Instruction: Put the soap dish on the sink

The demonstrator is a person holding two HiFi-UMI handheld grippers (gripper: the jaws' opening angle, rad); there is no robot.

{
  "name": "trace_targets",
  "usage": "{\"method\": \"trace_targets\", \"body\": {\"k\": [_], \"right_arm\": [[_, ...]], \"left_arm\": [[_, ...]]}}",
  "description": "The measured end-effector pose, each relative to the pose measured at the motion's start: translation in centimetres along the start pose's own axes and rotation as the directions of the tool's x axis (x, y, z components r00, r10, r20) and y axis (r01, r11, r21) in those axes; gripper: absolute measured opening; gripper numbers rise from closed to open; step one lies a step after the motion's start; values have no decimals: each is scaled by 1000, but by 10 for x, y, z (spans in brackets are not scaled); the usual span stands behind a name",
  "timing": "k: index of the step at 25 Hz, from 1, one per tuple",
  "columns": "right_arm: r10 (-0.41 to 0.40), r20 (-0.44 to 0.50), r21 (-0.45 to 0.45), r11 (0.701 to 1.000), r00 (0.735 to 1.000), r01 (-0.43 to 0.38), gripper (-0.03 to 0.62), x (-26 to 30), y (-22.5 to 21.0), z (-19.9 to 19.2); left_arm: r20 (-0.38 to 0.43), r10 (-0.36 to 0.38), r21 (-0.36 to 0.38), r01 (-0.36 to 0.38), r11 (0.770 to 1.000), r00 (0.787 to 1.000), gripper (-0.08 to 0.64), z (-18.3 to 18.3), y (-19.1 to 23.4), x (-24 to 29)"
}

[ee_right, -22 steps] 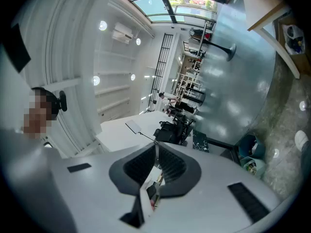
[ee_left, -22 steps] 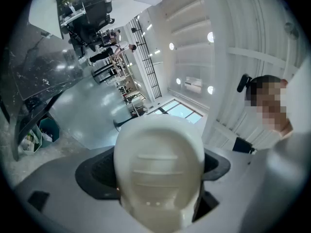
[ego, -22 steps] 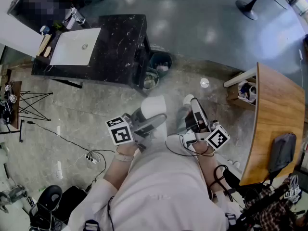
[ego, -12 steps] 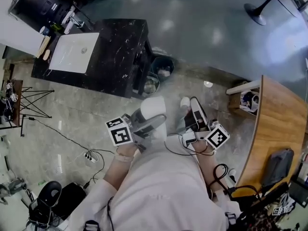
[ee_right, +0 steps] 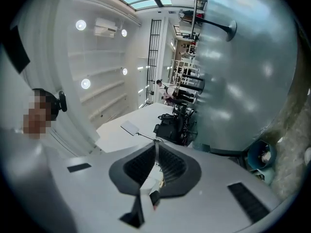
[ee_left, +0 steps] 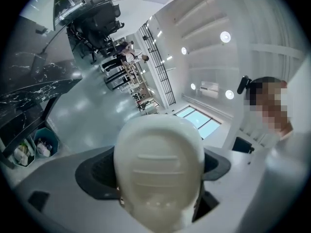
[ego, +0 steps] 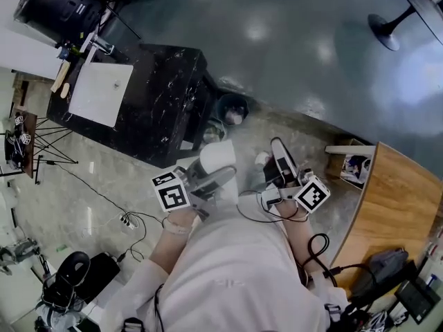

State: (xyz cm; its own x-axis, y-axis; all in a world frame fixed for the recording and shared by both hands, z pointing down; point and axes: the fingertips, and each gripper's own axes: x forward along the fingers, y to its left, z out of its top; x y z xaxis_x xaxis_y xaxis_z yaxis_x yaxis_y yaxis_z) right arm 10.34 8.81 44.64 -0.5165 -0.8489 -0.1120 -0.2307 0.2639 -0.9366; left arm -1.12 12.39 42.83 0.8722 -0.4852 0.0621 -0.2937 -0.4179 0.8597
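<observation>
Black marble counter [ego: 165, 88] with inset white sink [ego: 100, 93]

Open grey floor [ego: 297, 40] stretches from 12 to 2 o'clock. The black counter [ego: 163, 95] with its sink [ego: 97, 92] stands at 11, waste bins [ego: 233, 108] at its near corner. A wooden table [ego: 387, 199] blocks 3 o'clock; cables [ego: 127, 221] trail at 9.

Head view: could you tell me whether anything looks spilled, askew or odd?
Nothing stands out. The soap dish sits squarely in the left hand-held gripper, the sink looks bare, and the bin beside it stands upright.
</observation>
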Motion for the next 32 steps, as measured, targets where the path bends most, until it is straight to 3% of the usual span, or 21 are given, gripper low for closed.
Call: {"method": "trace_targets", "body": {"k": [14, 21, 32], "right_arm": [[32, -11, 75, 997, 999, -32, 35, 52, -48, 128], [38, -31, 80, 996, 999, -36, 35, 90, -70, 128], [12, -48, 21, 1000, 999, -11, 35, 106, -40, 138]], "left_arm": [[28, 106, 20, -106, 994, 994, 474, 62, 17, 126], [23, 148, 49, -149, 988, 989, 474, 85, 52, 141], [26, 175, 82, -176, 981, 984, 474, 112, 59, 133]]}}
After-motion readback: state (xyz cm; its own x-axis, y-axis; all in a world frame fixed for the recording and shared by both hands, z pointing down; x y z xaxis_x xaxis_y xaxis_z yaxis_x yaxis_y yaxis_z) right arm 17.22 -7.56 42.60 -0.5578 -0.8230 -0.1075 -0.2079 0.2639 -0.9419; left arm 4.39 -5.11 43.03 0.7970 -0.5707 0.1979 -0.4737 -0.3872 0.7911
